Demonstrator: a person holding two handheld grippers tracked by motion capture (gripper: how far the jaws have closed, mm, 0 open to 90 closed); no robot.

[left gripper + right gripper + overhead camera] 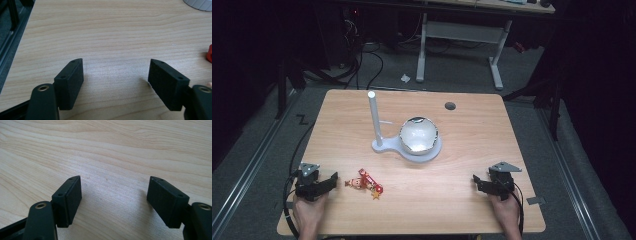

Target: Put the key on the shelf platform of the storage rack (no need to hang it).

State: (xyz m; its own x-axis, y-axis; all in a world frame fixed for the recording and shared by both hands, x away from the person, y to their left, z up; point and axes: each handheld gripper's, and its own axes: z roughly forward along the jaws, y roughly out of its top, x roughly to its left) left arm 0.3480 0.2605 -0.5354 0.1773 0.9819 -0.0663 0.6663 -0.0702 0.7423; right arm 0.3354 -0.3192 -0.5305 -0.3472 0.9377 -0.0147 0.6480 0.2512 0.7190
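Note:
My left gripper (332,180) rests near the table's front left corner, held by a hand; its jaws (116,75) stand open over bare wood. Just to its right lies a small red and yellow toy figure (364,183), a red bit of which (209,53) peeks in at the right edge of the left gripper view. My right gripper (477,181) rests near the front right, its jaws (113,192) open with nothing between them. A shiny bowl (418,135) sits on a white stand base (409,153) with an upright white post (374,117) at mid-table.
The wooden table (462,200) has a dark round hole (450,106) near its far edge. Beyond it stand a white desk frame (459,35) and cables on the grey floor. A rail (12,42) runs beside the table's left edge.

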